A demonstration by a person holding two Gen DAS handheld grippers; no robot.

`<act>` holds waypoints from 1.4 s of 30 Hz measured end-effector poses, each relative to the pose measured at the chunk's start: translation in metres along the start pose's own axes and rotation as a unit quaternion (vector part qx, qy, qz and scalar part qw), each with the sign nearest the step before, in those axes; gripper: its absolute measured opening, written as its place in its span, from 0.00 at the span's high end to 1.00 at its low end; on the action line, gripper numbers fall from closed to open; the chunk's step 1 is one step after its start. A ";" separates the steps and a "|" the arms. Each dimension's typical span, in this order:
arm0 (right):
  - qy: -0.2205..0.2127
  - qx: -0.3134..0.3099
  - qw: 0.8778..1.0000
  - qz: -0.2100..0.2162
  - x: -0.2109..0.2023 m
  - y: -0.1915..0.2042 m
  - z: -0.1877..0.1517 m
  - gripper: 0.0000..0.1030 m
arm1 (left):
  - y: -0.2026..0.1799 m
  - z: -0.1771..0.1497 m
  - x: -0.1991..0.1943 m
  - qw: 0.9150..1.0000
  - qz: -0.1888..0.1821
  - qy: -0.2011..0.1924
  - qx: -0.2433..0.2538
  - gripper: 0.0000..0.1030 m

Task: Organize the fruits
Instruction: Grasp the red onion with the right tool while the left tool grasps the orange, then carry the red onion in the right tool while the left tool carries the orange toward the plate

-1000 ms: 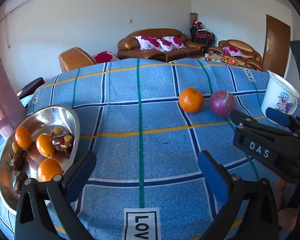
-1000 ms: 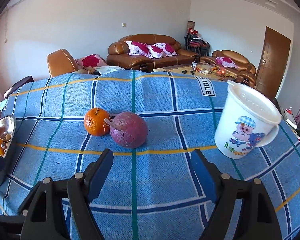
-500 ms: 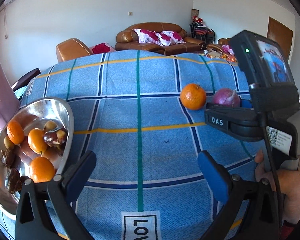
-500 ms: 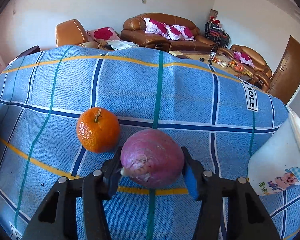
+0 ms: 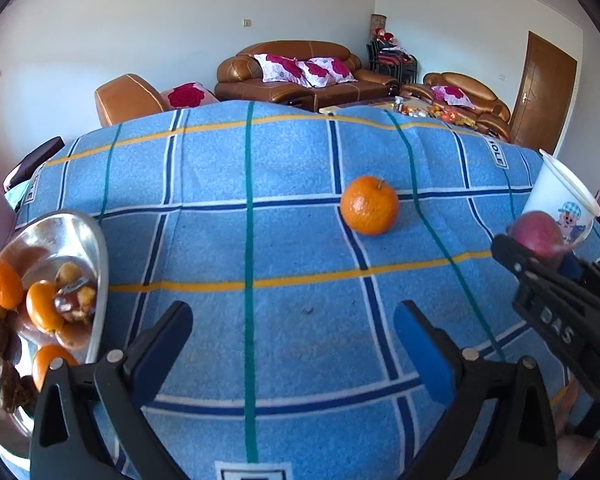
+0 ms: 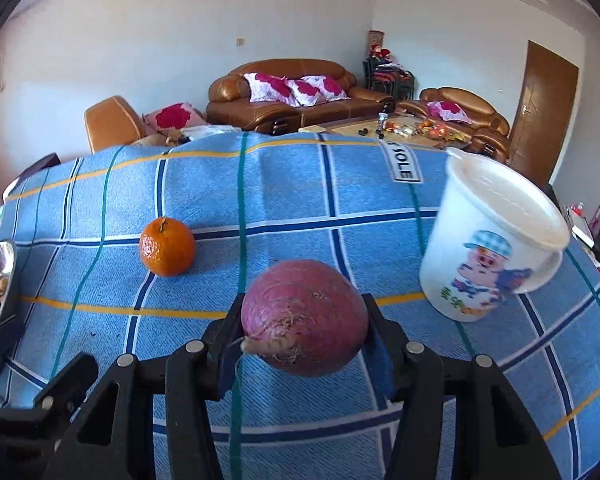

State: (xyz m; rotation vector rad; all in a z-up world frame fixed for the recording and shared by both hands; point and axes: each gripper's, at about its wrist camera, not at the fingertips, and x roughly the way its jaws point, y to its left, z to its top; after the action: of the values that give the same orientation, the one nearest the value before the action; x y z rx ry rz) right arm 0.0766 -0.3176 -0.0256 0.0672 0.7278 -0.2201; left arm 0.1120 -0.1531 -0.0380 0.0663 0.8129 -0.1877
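My right gripper (image 6: pixel 304 332) is shut on a red onion (image 6: pixel 304 316) and holds it just above the blue checked tablecloth (image 6: pixel 284 184); the left wrist view shows the same onion (image 5: pixel 538 236) at its right edge. An orange (image 6: pixel 167 246) lies on the cloth to the left of the onion, also the orange (image 5: pixel 369 205) ahead and right of my left gripper (image 5: pixel 292 332). The left gripper's jaws are closing slightly but stand wide apart with nothing between them. A steel bowl (image 5: pixel 90 236) with oranges and dried fruit sits at the left.
A white plastic cup (image 6: pixel 492 240) with a cartoon print stands upright on the cloth, right of the onion. The steel bowl's rim (image 6: pixel 8 276) shows at the left edge of the right wrist view. Brown sofas and a door lie beyond the table.
My right gripper went forward, closed on the onion and pulled it back toward the cup, away from the orange. The left gripper drifted slightly; the bowl slid further left in its view.
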 end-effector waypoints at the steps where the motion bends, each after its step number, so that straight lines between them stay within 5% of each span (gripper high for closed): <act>1: -0.011 0.015 1.000 0.003 -0.007 -0.007 -0.003 0.46 | -0.005 0.007 0.005 1.000 0.000 -0.001 0.006 0.07; 7: -0.030 0.060 0.998 0.015 -0.017 -0.027 -0.005 0.46 | -0.038 0.046 0.040 0.999 -0.025 0.006 0.045 0.25; 12: -0.030 0.058 0.998 0.024 -0.014 -0.027 0.001 0.46 | -0.055 0.062 0.076 0.997 -0.042 0.048 0.045 0.45; 21: -0.029 0.049 0.998 0.027 -0.013 -0.027 0.001 0.46 | -0.067 0.073 0.088 0.997 -0.028 0.046 0.055 0.54; 34: -0.069 0.040 0.997 0.010 -0.027 -0.024 -0.002 0.46 | -0.037 0.029 0.003 0.997 0.003 -0.070 0.020 0.54; 42: -0.099 0.029 0.995 -0.011 -0.043 -0.017 -0.006 0.46 | -0.025 -0.005 -0.034 0.994 0.012 -0.102 0.025 0.54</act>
State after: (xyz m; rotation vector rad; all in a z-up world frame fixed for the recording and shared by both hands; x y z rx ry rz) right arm 0.0375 -0.3262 -0.0014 0.0908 0.5250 -0.2657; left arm 0.0807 -0.1717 -0.0159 0.1020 0.6034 -0.1881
